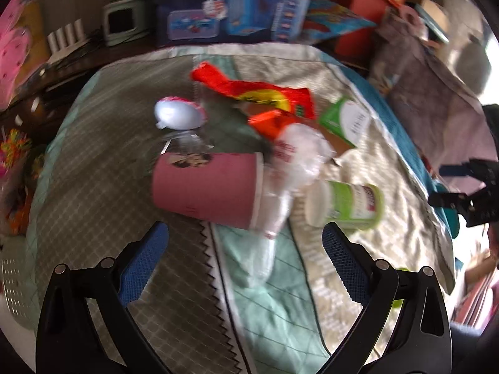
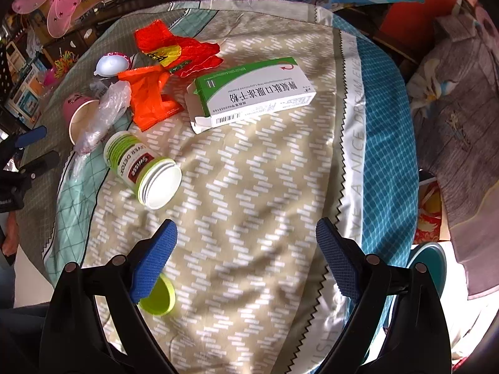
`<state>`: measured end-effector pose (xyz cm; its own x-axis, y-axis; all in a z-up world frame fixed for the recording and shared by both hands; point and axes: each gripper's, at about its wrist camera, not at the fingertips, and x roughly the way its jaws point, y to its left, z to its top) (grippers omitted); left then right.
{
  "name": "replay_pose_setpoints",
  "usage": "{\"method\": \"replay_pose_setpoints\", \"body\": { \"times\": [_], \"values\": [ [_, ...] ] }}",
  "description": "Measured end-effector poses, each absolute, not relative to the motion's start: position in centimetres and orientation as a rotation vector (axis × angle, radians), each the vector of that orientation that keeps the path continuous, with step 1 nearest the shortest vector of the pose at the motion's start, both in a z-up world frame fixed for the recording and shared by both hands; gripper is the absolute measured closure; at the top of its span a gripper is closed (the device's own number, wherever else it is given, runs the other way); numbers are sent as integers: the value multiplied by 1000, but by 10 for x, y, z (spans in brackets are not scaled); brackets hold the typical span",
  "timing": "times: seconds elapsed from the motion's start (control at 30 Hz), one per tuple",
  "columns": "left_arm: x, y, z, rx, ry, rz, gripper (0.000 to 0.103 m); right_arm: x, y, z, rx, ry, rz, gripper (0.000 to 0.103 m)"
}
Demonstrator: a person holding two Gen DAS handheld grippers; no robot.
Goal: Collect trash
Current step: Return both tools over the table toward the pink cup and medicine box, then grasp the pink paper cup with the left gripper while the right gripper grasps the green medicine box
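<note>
None of the trash was collected yet; the pink paper cup (image 1: pixel 207 187), green supplement bottle (image 2: pixel 142 170) and medicine box (image 2: pixel 254 93) lay on the quilt (image 2: pixel 249 187); my left gripper (image 1: pixel 244 261) and right gripper (image 2: pixel 246 258) gaped wide, empty.

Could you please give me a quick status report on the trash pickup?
Left gripper open, empty; right gripper open, empty. Pink cup, green bottle, medicine box, red wrappers still lying on quilt. Nothing blocking.
</note>
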<state>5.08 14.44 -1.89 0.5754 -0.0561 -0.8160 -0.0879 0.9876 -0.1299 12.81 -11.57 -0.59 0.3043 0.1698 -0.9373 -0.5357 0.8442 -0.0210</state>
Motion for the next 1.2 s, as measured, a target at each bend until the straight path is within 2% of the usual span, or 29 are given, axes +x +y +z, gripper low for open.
{"method": "replay_pose_setpoints", "body": {
  "times": [0.4,0.73,0.8,0.9,0.97,1.0,1.13,1.2],
  "values": [
    [73,176,-44,-308,998,213,4,139,-94,-19,-366,1202,488,16],
    [54,203,-47,-279,997,291,4,136,-66,-24,-423,1213,504,16],
    [54,209,-51,-280,1006,327,7,135,-62,-24,-438,1213,502,16],
    [59,214,-59,-323,1030,332,33,136,-61,-24,-433,1216,494,16],
    [63,215,-66,-355,1045,330,70,137,-63,-24,-430,1219,482,16],
    [64,215,-70,-369,1052,321,81,137,-64,-24,-431,1220,478,16],
    [59,208,-63,-322,1018,314,97,140,-71,-22,-439,1221,456,16],
    [54,203,-50,-308,990,269,97,143,-76,-22,-439,1222,442,16]
  ]
}}
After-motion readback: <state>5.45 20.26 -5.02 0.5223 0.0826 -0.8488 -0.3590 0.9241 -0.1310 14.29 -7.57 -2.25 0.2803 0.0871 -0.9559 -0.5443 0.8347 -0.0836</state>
